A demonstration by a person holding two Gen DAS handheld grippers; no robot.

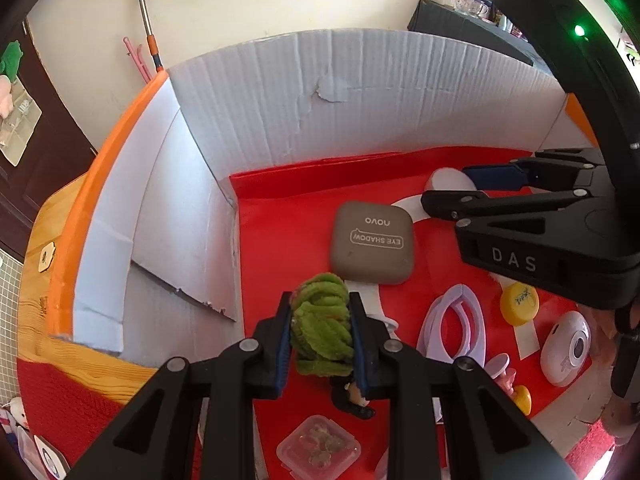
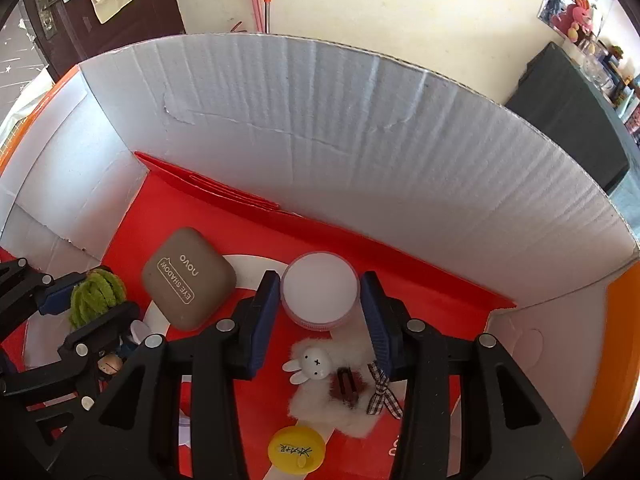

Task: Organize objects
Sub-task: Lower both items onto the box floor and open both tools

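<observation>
Left wrist view first: we see our left gripper (image 1: 320, 344) clamped nearly shut on a fuzzy green chenille-topped figurine (image 1: 322, 330), held over the red floor of the white cardboard box (image 1: 340, 92). Right wrist view: our right gripper (image 2: 318, 316) grips a round white jar with a pink base (image 2: 319, 289), its jaws partly open. Between the two grippers lies a taupe square eyeshadow compact (image 2: 187, 278). Near the jar rest a white fluffy rabbit hair clip (image 2: 320, 376) and a yellow round cap (image 2: 296, 449).
</observation>
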